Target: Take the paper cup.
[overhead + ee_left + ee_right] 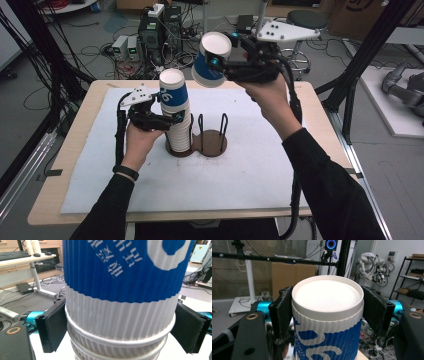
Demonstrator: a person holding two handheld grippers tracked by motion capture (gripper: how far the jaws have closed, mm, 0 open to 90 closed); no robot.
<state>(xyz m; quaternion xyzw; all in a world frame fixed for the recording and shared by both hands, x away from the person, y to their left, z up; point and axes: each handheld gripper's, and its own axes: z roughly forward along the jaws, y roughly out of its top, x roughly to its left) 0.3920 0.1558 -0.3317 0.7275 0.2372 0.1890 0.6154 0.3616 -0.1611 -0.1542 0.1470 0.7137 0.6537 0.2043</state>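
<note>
A tall stack of upturned blue-and-white ribbed paper cups (174,95) stands on the left disc of a brown wooden holder (212,144). My left gripper (172,120) is shut on that stack, and its black pads (53,325) press both sides of the top cup's white band (120,315). Up and to the right of the stack, my right gripper (217,60) is shut on a single cup (202,72). That cup is held in the air, tilted, bottom end up. In the right gripper view the pads (282,312) clamp the cup (328,297) just under its white base.
The holder's right disc carries thin black wire posts (223,127) and no cups. A white mat (250,170) covers the wooden table (65,150). Black frame struts (365,50) stand at the right, with electronics and cables (155,30) on the floor beyond the table.
</note>
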